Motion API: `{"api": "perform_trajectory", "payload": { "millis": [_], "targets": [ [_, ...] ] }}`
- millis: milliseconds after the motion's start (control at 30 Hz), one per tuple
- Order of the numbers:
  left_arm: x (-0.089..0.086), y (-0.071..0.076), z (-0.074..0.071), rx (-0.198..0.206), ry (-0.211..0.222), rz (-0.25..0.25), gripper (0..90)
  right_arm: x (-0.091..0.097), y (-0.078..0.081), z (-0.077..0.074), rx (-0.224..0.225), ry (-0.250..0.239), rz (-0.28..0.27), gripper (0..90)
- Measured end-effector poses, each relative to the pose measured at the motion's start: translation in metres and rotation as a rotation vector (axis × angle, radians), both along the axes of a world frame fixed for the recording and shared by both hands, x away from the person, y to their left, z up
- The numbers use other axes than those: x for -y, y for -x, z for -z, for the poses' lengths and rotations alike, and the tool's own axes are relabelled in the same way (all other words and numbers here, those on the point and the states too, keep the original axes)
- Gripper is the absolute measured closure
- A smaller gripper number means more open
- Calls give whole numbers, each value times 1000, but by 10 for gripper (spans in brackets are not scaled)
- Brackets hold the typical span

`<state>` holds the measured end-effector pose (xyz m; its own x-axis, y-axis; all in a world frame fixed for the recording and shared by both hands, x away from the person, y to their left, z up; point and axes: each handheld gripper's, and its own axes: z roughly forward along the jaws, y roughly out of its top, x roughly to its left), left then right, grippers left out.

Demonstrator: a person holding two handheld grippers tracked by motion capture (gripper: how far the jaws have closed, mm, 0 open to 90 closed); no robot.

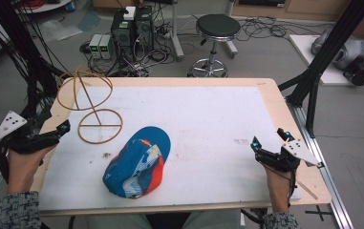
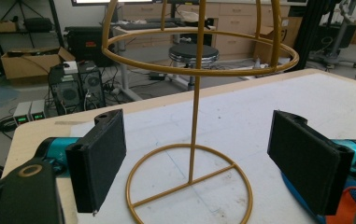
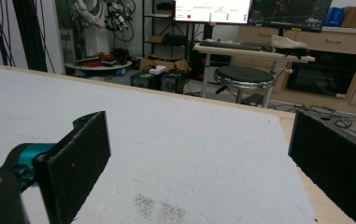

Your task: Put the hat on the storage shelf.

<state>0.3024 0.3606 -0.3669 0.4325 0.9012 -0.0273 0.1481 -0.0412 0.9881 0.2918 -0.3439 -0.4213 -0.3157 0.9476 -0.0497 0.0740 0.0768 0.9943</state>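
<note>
Cap (image 1: 136,163) sits untouched mid-table, just in front of the gold wire stand (image 1: 90,102). Left gripper (image 1: 62,128) and right gripper (image 1: 270,139) both gape wide and hold nothing. Looks like the start; I'd guess the next move is grabbing the cap for the stand.

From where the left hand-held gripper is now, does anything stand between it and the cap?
Nothing visible does: bare white table top lies between the left hand-held gripper and the cap; the wire stand sits farther back.
</note>
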Motion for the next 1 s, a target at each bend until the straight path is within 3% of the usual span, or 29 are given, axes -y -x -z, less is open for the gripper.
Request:
{"api": "perform_trajectory", "payload": {
  "millis": [200, 500, 633, 667, 700, 733, 767, 833, 867, 900, 967, 1000],
  "targets": [
    [5, 1, -4, -2, -15, 22, 197, 0, 0, 0, -3, 2, -3, 46],
    [14, 1, -8, 4, -11, 107, 222, 0, 0, 0, -4, -1, -1, 47],
    [21, 2, -11, 14, -15, 186, 219, 0, 0, 0, -5, 0, 2, 46],
    [21, 2, -11, 14, -15, 186, 219, 0, -1, 0, -5, 1, 1, 46],
    [26, 3, -13, 13, -31, 229, 219, 0, -1, 0, -6, 0, 2, 46],
    [26, 3, -13, 13, -31, 229, 220, 0, 0, 0, -7, -1, 2, 46],
    [30, 4, -15, 17, -44, 276, 223, 0, -1, 0, -8, -2, 3, 46],
    [33, 4, -15, 13, -35, 322, 226, 0, 0, 1, -12, -7, 3, 46],
    [33, 4, -15, 13, -35, 322, 232, 0, 0, 0, -12, -7, 4, 46],
    [37, 4, -15, 14, -30, 371, 239, 0, 0, 0, -11, -7, 4, 46],
    [39, 5, -16, 12, -35, 396, 241, 0, 0, 0, -9, -5, 7, 46],
    [44, 5, -17, 11, -35, 437, 246, 0, 0, 0, -11, -5, 7, 46]
  ]
}}
